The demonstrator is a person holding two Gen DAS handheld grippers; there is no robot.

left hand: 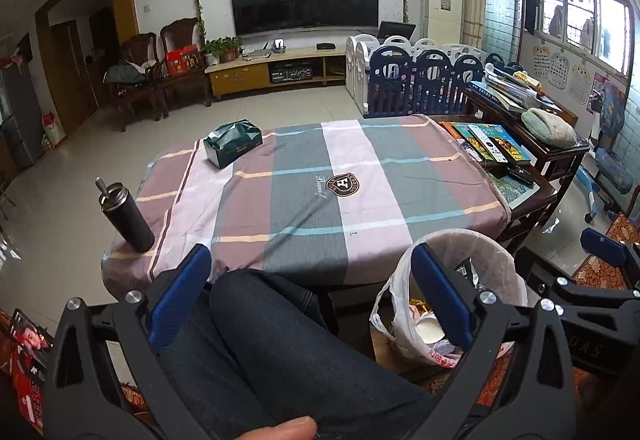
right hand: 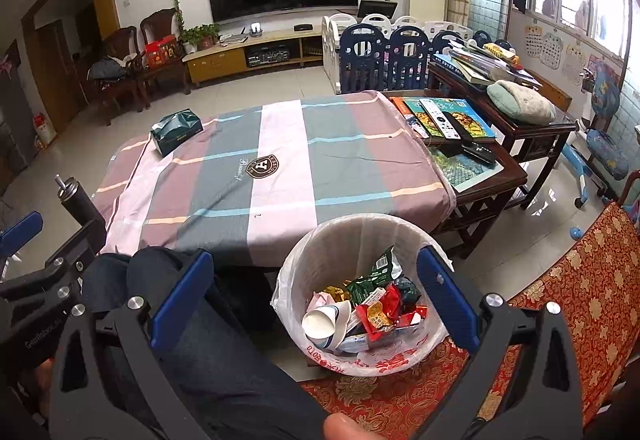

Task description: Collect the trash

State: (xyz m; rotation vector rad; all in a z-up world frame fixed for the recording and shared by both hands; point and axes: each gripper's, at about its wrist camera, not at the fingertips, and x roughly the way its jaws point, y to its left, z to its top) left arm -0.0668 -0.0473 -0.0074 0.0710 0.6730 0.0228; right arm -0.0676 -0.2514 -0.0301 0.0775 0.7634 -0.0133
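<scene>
A white bin with a plastic liner (right hand: 320, 240) stands on the floor by the table's near edge; it also shows in the left wrist view (left hand: 500, 264). It holds snack wrappers (right hand: 380, 304) and a paper cup (right hand: 320, 322). My right gripper (right hand: 316, 280) is open and empty, held above the bin. My left gripper (left hand: 312, 276) is open and empty over the person's knee (left hand: 260, 320), to the left of the bin. The table's striped cloth (left hand: 320, 183) (right hand: 280, 167) carries a green tissue box (left hand: 232, 147) (right hand: 176, 129) and a black flask (left hand: 126, 213) (right hand: 78, 199).
Books and remote controls (right hand: 448, 119) lie on the table's right end. A dark side table (right hand: 520, 119) with books and a cushion stands to the right. A red patterned seat (right hand: 560, 300) is at the near right. A blue playpen fence (right hand: 384, 55) stands behind.
</scene>
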